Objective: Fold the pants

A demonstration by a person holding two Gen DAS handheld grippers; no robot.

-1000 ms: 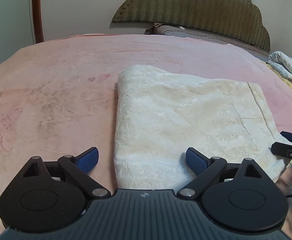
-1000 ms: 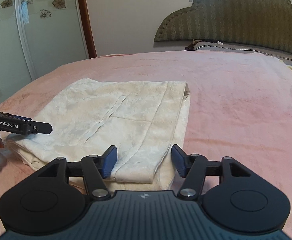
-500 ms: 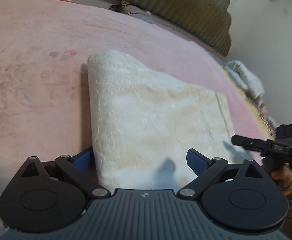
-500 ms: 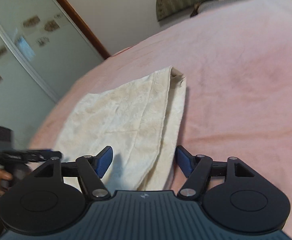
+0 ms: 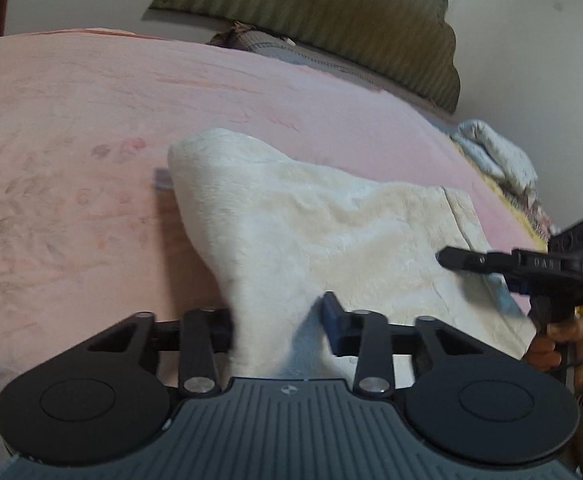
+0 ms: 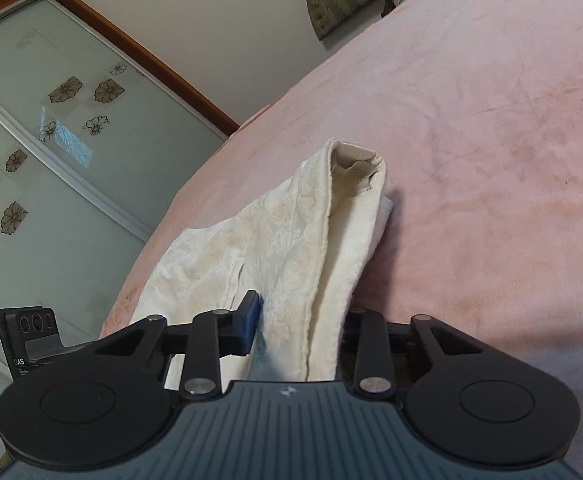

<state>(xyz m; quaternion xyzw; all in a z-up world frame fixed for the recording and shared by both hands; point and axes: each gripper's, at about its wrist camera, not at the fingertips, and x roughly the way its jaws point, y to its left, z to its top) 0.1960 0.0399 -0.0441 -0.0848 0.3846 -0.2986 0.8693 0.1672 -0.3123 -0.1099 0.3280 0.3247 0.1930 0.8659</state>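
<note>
Near, bottom of both wrist views: two claws, each closing on the near edge of the pants.

- Left claw [image 5: 279,322]: jaws having just been closing; cream cloth is bunching between them and rising from the bed, so it is gripping the near left corner of the pants [image 5: 331,240].
- Right claw [image 6: 299,328]: jaws likewise having just been closing; the layered edge of the pants [image 6: 291,248] is sitting pinched between the blue pad at left and the far finger, mostly hidden behind the cloth. In the left view this claw is showing at the right edge of the frame, a hand [image 5: 559,340] holding its grip below.

Middle: the pants are lying on the pink bed [image 5: 71,140], already folded into a broad rectangle of several layers, the hem ends [image 6: 355,164] stacking at the far corner in the right view.

Far: green headboard [image 5: 311,20] at top centre; a folded quilt [image 5: 495,152] at the right edge; a glass sliding door [image 6: 31,140] with flower prints at upper left of the right view.

Progress, as judged: earlier folds are looking done; one more fold, carrying the near edge toward the far edge, is seemingly beginning. Lifting, laying over and smoothing are remaining.
</note>
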